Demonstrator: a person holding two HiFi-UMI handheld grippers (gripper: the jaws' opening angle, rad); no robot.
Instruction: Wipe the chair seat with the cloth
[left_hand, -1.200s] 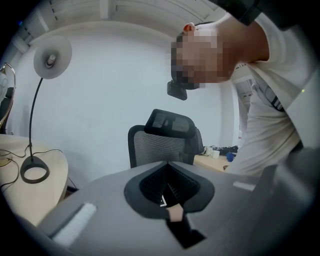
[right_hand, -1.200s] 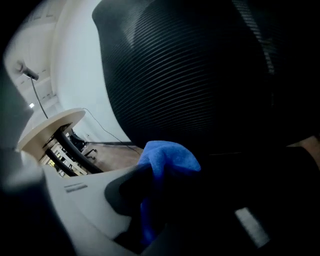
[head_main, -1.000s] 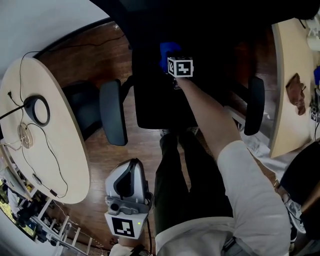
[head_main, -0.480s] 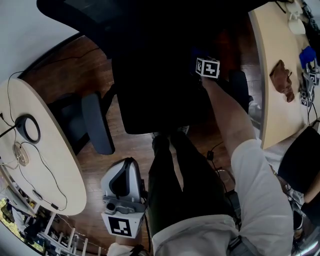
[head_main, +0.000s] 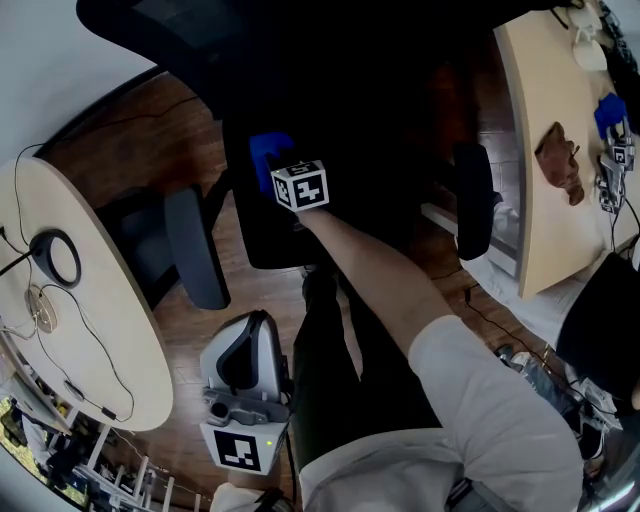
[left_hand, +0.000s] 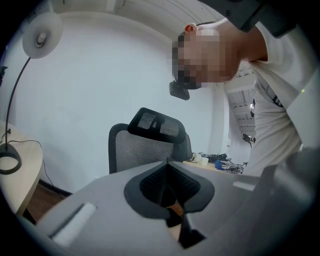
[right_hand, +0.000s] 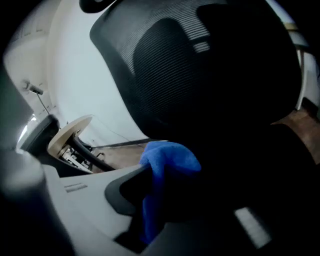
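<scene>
Ops: left claw (left_hand: 167, 167) state?

Rig: jaws pressed together with nothing in them. It's low beside the person's leg, aimed up toward the chair back. Not part of the job.

Ops: right claw (right_hand: 155, 200)?

Rig: pinching the blue cloth (right_hand: 167, 162). The cloth bunches over the tips and hangs down between the jaws. Head view puts it on the black chair seat (head_main: 330, 215), at the seat's left side. The mesh backrest (right_hand: 200, 75) rises just beyond the claw.

Ops: contact good?

Rig: can't confirm pressure, the seat is too dark. My call is mid-wipe, coverage unknown.

Ops: how should the pass run?

Rig: tilt the claw so the cloth wad leads and the jaw tips ride clear of the fabric. Use steady down-force and straight overlapping strokes, from the claw's spot across toward the right armrest (head_main: 472, 198). Pinch firmly, since a wad like that could drag out. Turn short of the left armrest (head_main: 195, 245), which is off to the claw's left.

Ops: anything farther out?

Rig: round table (head_main: 100, 300) well left of the claw, desk (head_main: 555, 230) well right. Neither is in the sweep.
</scene>
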